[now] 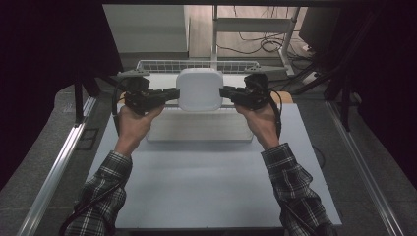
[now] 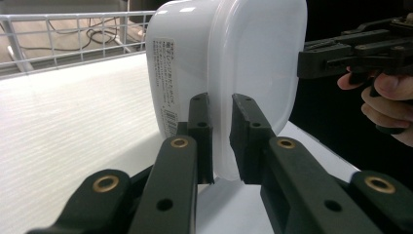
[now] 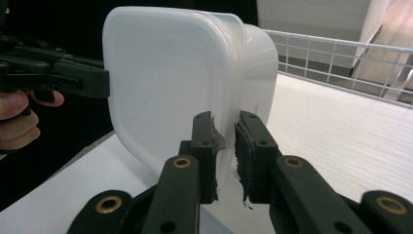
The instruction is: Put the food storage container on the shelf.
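Note:
A white plastic container with a lid hangs in the air between both grippers, above the back of the table. It is tipped on its side, with its lid facing me. My left gripper is shut on its left rim, and the left gripper view has the jaws pinching the container's lid edge. My right gripper is shut on the opposite rim; the right gripper view has the jaws clamped on the container's edge. A printed label runs down the container's side.
A white wire basket stands along the table's back edge. A pale flat tray lies on the grey table under the container. A white stand and cables sit on the floor beyond.

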`<state>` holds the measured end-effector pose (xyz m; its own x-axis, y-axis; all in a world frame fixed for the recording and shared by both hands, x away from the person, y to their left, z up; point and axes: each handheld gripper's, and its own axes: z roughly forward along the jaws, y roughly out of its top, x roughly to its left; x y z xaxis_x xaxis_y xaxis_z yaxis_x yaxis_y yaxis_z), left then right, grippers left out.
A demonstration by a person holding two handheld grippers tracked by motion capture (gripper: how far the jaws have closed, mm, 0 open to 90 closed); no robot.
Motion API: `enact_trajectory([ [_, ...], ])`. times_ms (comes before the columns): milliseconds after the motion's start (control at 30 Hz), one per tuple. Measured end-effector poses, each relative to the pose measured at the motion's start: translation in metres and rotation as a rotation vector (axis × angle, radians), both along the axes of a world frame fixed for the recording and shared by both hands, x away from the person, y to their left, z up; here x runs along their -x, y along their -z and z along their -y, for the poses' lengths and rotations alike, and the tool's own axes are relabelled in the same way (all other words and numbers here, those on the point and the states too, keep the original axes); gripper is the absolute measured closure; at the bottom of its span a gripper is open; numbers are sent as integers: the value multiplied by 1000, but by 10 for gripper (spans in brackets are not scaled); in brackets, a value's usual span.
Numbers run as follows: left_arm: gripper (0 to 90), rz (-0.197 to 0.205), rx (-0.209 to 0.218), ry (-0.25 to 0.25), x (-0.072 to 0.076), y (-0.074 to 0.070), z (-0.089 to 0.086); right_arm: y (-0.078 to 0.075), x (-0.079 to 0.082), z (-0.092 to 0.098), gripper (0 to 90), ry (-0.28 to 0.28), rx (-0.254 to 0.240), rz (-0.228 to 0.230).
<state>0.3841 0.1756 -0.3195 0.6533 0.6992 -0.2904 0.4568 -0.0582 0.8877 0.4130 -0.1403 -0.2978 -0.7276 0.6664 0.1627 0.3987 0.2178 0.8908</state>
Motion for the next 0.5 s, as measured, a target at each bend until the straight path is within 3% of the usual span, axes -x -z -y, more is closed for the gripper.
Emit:
enact_trajectory([
  [300,786,-30,30,-5,-13,2,-2,0,-15,-6,747,27,-4,-13],
  [500,692,-33,52,-13,-20,3,-2,3,-20,-11,685,30,-16,-4],
])
